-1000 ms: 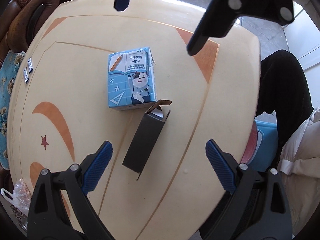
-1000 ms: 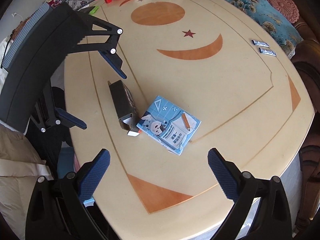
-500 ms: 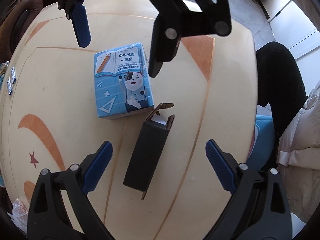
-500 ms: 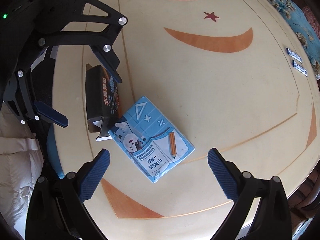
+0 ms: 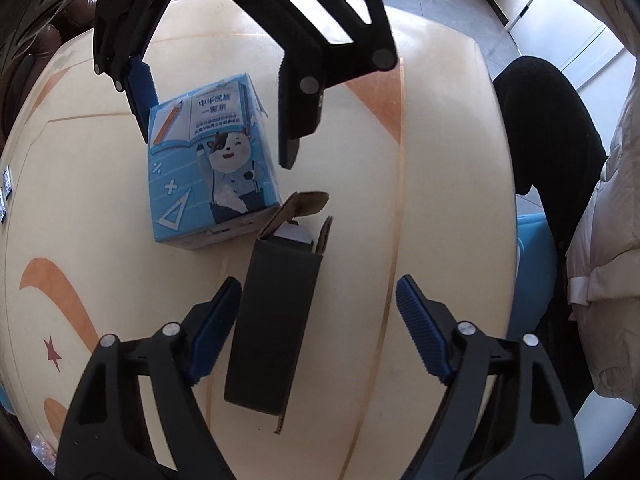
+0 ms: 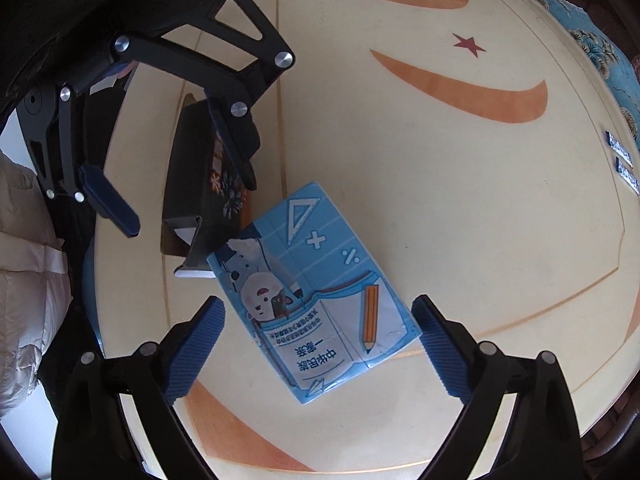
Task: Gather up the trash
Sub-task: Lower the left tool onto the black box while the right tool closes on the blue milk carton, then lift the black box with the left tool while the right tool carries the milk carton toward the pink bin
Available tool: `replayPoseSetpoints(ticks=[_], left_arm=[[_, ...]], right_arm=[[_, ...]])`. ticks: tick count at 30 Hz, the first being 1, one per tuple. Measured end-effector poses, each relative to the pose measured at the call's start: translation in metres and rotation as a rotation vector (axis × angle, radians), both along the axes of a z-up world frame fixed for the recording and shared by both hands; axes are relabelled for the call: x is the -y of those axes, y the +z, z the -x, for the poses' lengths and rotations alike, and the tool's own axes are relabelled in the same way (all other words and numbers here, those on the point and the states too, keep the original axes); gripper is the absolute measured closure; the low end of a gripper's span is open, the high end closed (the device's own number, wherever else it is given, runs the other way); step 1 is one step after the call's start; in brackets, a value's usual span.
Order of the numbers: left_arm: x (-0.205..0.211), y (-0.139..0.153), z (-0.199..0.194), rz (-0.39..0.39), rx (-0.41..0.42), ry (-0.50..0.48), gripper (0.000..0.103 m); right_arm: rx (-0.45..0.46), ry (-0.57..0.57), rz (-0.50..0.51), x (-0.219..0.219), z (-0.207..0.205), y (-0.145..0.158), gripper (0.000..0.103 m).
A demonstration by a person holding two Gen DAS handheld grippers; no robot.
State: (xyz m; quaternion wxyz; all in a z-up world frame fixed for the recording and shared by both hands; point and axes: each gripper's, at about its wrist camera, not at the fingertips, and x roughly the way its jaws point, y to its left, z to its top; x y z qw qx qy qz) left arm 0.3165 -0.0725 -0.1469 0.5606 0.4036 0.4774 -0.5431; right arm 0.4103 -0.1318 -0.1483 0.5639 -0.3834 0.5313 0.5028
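Both sets of jaws have just been narrowing, and neither has a grip yet. The left gripper (image 5: 318, 312) has the black carton (image 5: 276, 320) between its pads: the left pad sits just beside the carton's long side, the right pad stands well clear of it, so nothing is pinched. The right gripper (image 6: 318, 350) straddles the blue milk carton (image 6: 316, 292), jaws wide, a pad off each long edge, a sliver of gap on either side. Take the blue milk carton as the landmark: it lies flat on the worktop (image 6: 440, 180), printed face up, and the black carton lies flat at its corner, open flap end toward it, nearly touching. To do this step well, I'd say each gripper wants centring first, the left one especially, so both pads meet the black carton together rather than shoving it sideways into its neighbour. Squeeze gently; these look like empty cardboard and should crush easily. Keep the open flaps out of the pinch. With the two grippers working so close, lift one at a time to avoid a clash.
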Motion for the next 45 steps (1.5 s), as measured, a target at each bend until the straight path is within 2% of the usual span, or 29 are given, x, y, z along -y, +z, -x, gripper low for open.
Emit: replayPoseSetpoints(ticks=[3, 5, 11, 13, 15, 16, 18, 21, 27, 30, 31, 34, 36, 41, 45], left_arm=[[0.000, -0.008, -0.010, -0.016, -0.008, 0.031, 0.032], [0.000, -0.006, -0.015, 0.006, -0.017, 0.042, 0.036], [0.000, -0.005, -0.015, -0.007, 0.022, 0.038, 0.042], [0.000, -0.001, -0.022, -0.011, 0.027, 0.062, 0.049], [0.000, -0.001, -0.026, -0.014, 0.017, 0.094, 0.061], [-0.001, 0.002, -0.033, -0.018, -0.001, 0.103, 0.063], [-0.001, 0.003, -0.033, -0.031, 0.017, 0.116, 0.069], [0.000, 0.003, -0.031, -0.040, 0.027, 0.152, 0.070], [-0.001, 0.006, -0.038, -0.042, 0.031, 0.287, 0.070], [-0.005, 0.008, -0.042, -0.030, 0.060, 0.395, 0.071], [-0.008, 0.008, -0.044, -0.024, 0.063, 0.440, 0.071], [-0.023, 0.012, -0.050, -0.005, 0.059, 0.566, 0.073], [-0.030, 0.017, -0.046, 0.002, 0.081, 0.611, 0.073], [-0.043, 0.044, -0.025, 0.050, 0.151, 0.670, 0.073], [-0.039, 0.068, 0.010, 0.113, 0.184, 0.712, 0.073]], right_arm=[[0.007, -0.016, -0.008, 0.000, 0.003, -0.006, 0.021], [0.011, -0.035, -0.017, 0.002, 0.003, -0.007, 0.023], [0.060, -0.109, -0.024, 0.009, 0.006, -0.004, 0.027], [0.100, -0.135, -0.019, 0.010, 0.012, -0.006, 0.028], [0.129, -0.152, -0.012, 0.010, 0.017, -0.006, 0.029], [0.128, -0.173, -0.016, 0.011, 0.019, -0.006, 0.029], [0.132, -0.236, -0.022, 0.013, 0.018, -0.006, 0.029], [0.154, -0.323, -0.032, 0.017, 0.019, -0.004, 0.029], [0.243, -0.608, -0.016, 0.024, 0.027, 0.001, 0.030], [0.182, -0.743, -0.044, 0.034, 0.034, 0.000, 0.030], [0.192, -0.772, -0.041, 0.038, 0.037, -0.001, 0.030], [0.241, -0.820, -0.026, 0.035, 0.048, 0.004, 0.031], [0.238, -0.859, -0.048, 0.037, 0.055, 0.014, 0.031], [0.266, -0.903, -0.088, 0.033, 0.078, 0.039, 0.031], [0.258, -0.946, -0.151, 0.036, 0.098, 0.061, 0.031]])
